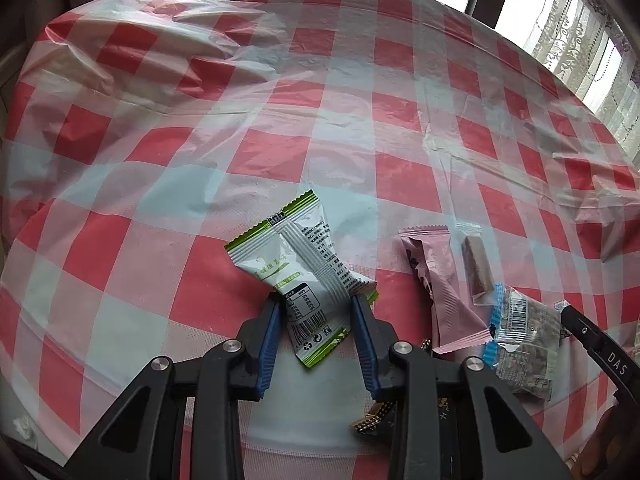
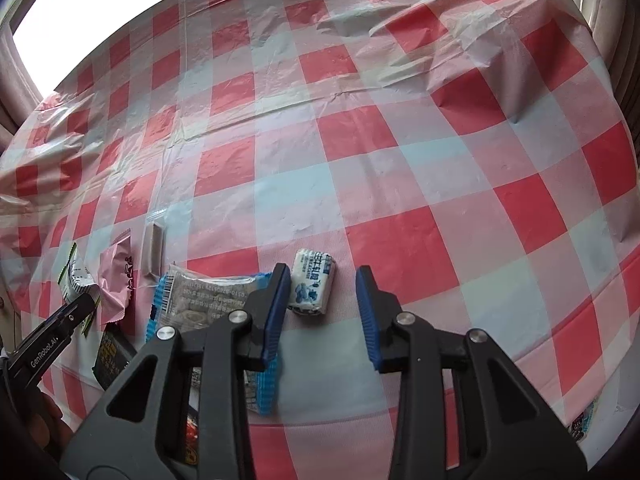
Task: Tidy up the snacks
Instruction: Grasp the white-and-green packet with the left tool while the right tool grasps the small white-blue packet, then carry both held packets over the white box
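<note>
Left gripper (image 1: 316, 312) clamped on one green-white packet (image 1: 296, 264). Beside it, rightward: one pink packet (image 1: 440, 292), one brown bar (image 1: 478, 268), one blue-edged packet (image 1: 524, 336). Right gripper (image 2: 322, 296) parted, nothing gripped; one white candy (image 2: 312, 286) against inner left pad.

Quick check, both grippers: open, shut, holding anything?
Left gripper: closed on the green-and-white snack packet, pads pressing its sides.
Right gripper: open, holding nothing; the small white candy lies between its fingers, unpinched.

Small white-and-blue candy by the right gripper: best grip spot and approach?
Grip the white-and-blue candy across its short width, mid-body, coming from above. It lies flat on the tablecloth as a short plump block, long axis pointing away, so the right gripper should shift left to straddle it.
</note>
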`<state>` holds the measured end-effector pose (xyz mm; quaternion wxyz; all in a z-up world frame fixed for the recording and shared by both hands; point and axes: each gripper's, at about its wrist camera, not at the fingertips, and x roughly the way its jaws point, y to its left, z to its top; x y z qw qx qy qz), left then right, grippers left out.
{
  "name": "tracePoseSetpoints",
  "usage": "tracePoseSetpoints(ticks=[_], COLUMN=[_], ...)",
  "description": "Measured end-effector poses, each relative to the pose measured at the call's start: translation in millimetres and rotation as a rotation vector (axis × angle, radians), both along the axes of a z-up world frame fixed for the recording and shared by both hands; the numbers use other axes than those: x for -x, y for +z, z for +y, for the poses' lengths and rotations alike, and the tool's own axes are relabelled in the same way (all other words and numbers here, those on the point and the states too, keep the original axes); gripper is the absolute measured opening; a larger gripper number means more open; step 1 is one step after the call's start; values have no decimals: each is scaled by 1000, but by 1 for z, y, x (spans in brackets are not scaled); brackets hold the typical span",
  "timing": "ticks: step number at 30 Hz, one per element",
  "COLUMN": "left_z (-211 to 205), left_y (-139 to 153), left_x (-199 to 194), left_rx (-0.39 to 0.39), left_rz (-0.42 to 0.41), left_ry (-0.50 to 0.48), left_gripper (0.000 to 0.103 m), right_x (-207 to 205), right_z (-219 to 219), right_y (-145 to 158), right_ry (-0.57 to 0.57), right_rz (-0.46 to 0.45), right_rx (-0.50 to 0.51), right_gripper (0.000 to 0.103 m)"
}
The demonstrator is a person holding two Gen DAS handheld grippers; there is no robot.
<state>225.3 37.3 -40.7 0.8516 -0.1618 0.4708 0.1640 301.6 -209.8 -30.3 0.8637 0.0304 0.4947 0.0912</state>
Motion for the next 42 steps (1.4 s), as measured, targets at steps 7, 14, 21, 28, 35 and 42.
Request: tracePoseSetpoints(ticks=[7,14,21,28,35,42], left_z=[0,1,1,-16,-48,-92], left_y=[0,3,12,29,46,58], left_x=[3,9,20,29,33,35], left_rx=[8,24,31,-7,-44,-41], left_rz=[-2,-21,-55,-80,-99,-104], left_ry=[-1,1,-4,-33,-90,-175], left_gripper=[35,33,32,32,32,32], right_x=[-3,1,19,33,44,58], right_z=[6,-3,-12,-23,-36,-66], right_y=[-4,0,16,24,29,35], right_ry=[-5,-9,15,28,42,18], right_rz=[8,-10,-36,-42,-46,-49], right_rx=[80,20,-22,-58,-91,-126], right_gripper=[40,26,26,26,26,26])
